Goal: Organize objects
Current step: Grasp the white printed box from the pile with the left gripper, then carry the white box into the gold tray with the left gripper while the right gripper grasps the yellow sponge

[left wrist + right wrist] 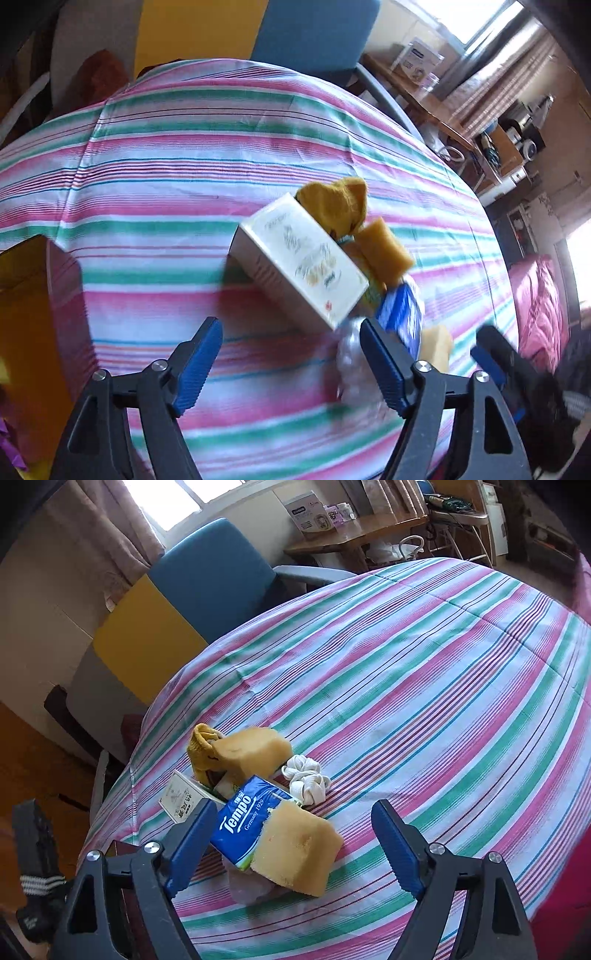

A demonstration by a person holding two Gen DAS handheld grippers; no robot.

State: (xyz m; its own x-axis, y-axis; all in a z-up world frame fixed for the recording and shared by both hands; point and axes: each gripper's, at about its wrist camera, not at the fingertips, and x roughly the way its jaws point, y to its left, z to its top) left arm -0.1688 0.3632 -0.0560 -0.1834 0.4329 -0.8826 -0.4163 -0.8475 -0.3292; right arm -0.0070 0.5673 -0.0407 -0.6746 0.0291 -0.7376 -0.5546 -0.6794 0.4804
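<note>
A heap of objects lies on the striped cloth point(184, 177). In the left wrist view I see a white box point(299, 260), a mustard cloth point(338, 203), a yellow sponge point(386, 249), a blue Tempo tissue pack point(402, 314) and a crumpled clear bag point(352, 369). My left gripper point(291, 363) is open, just short of the box. In the right wrist view my right gripper point(295, 843) is open around the near yellow sponge point(295, 849) and the Tempo pack point(245, 818). Behind lie a second sponge point(255, 751), the mustard cloth point(201, 747), the white box point(181, 797) and a white cord bundle point(306, 777).
An orange-brown box point(33, 332) stands at the left of the cloth. The other gripper point(498, 354) shows at the right of the left wrist view. A blue chair point(218, 576) and a wooden desk point(351, 535) stand beyond the far edge.
</note>
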